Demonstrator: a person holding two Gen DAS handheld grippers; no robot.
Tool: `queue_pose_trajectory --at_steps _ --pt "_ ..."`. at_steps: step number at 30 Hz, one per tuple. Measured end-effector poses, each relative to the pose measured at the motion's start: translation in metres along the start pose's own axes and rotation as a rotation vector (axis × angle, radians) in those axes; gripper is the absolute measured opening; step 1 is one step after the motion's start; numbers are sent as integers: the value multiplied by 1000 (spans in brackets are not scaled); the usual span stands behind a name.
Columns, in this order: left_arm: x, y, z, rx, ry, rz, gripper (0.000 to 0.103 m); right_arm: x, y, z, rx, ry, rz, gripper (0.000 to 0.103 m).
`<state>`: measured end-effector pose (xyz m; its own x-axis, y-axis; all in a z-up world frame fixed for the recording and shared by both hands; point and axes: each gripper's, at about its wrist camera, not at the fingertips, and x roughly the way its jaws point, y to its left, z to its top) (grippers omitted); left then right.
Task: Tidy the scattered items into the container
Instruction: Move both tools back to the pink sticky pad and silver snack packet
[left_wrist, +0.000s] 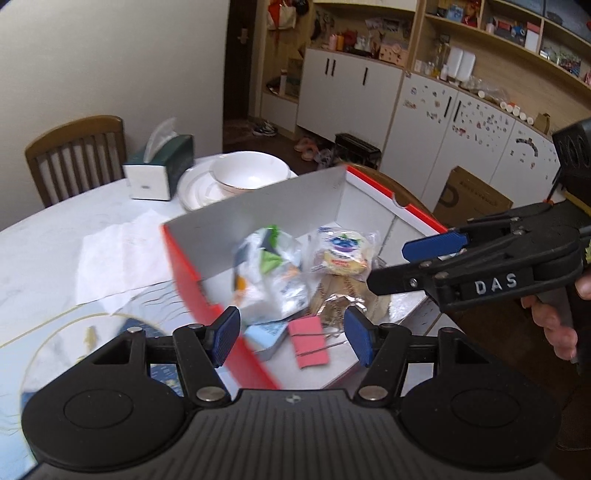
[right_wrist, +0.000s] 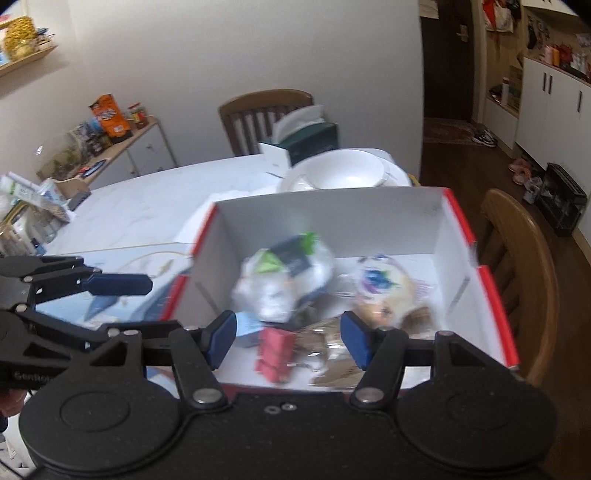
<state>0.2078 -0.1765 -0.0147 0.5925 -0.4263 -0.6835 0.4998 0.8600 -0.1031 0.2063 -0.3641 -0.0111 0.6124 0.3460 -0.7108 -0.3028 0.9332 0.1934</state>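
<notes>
- We count one red-edged box (left_wrist: 369, 186) on the table (left_wrist: 55, 258), holding two snack packets (left_wrist: 271, 273), one pink clip (left_wrist: 308, 341), one pale blue pack (left_wrist: 267, 332).
- Our left gripper (left_wrist: 291, 338) and right gripper (right_wrist: 288, 341) both gape wide, holding nothing, above the box.

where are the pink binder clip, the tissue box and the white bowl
pink binder clip (left_wrist: 308, 341): left wrist view, on its pink body
tissue box (left_wrist: 162, 168): left wrist view, on its dark green side
white bowl (right_wrist: 345, 171): right wrist view, on its inner wall
</notes>
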Motion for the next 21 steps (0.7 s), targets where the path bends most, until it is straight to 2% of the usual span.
queue_pose_trajectory --at_steps 4,8,12,21 --pt "-25 19 -10 -5 -27 21 61 -1 32 -5 -28 -10 24 63" --pt "-50 39 -23 -13 -46 38 61 2 65 -10 -64 -19 42 71" --pt "-72 59 -39 -32 -64 62 69 6 96 -14 -102 -18 61 73" --pt "-111 103 -74 -57 -67 100 76 21 156 -25 -179 2 98 82"
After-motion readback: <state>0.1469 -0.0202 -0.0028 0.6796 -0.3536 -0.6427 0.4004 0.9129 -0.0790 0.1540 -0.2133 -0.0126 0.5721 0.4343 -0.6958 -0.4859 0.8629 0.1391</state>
